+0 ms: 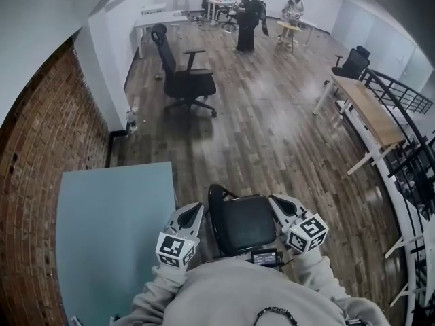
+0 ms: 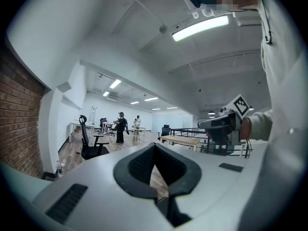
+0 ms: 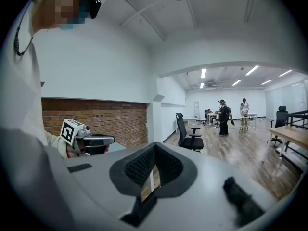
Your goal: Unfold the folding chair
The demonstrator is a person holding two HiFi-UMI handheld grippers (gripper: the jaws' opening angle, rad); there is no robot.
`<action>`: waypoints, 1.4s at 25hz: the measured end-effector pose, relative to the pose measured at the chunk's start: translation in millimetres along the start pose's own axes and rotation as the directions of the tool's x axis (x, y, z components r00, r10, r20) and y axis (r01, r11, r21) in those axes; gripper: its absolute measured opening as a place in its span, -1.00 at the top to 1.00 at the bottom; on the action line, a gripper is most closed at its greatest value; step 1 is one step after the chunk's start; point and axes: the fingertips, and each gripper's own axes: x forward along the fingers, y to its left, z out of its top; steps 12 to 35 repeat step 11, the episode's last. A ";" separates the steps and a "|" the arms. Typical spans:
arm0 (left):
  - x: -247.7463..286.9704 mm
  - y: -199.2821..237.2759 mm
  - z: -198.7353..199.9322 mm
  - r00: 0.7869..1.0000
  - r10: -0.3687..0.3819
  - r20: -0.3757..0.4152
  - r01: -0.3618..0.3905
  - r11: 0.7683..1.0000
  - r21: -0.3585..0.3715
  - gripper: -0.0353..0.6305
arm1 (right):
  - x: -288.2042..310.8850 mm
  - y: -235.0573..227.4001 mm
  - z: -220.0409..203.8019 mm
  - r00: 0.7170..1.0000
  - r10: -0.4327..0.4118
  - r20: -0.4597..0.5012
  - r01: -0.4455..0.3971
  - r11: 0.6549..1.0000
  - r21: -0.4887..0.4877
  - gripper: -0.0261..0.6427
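Note:
The black folding chair (image 1: 241, 224) stands right in front of me, seen from above, with its padded black panel facing up and a tube frame (image 1: 212, 197) along its left side. My left gripper (image 1: 194, 212) hovers at the chair's left edge and my right gripper (image 1: 277, 204) at its right edge. Whether either touches the chair I cannot tell. In the left gripper view the jaws (image 2: 155, 149) meet with nothing between them, and the right gripper (image 2: 225, 124) shows across from it. In the right gripper view the jaws (image 3: 155, 149) are likewise shut and empty, with the left gripper (image 3: 90, 141) opposite.
A light blue table (image 1: 112, 229) stands at my left against a brick wall (image 1: 30, 175). A black office chair (image 1: 185, 81) stands further out on the wooden floor. A wooden desk (image 1: 370, 114) and a black railing (image 1: 408, 158) line the right. People (image 1: 247, 20) stand at the far end.

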 end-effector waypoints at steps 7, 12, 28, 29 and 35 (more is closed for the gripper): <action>-4.6 3.1 5.4 1.000 -0.012 0.017 0.012 1.000 -0.002 0.88 | 0.7 3.5 10.5 1.000 0.014 0.024 -0.013 1.000 -0.012 0.90; -15.5 7.8 7.6 1.000 -0.026 0.017 0.026 1.000 0.008 0.88 | 8.1 14.0 11.2 0.998 0.057 0.028 -0.056 0.998 -0.024 0.90; -15.5 7.8 7.6 1.000 -0.026 0.017 0.026 1.000 0.008 0.88 | 8.1 14.0 11.2 0.998 0.057 0.028 -0.056 0.998 -0.024 0.90; -15.5 7.8 7.6 1.000 -0.026 0.017 0.026 1.000 0.008 0.88 | 8.1 14.0 11.2 0.998 0.057 0.028 -0.056 0.998 -0.024 0.90; -15.5 7.8 7.6 1.000 -0.026 0.017 0.026 1.000 0.008 0.88 | 8.1 14.0 11.2 0.998 0.057 0.028 -0.056 0.998 -0.024 0.90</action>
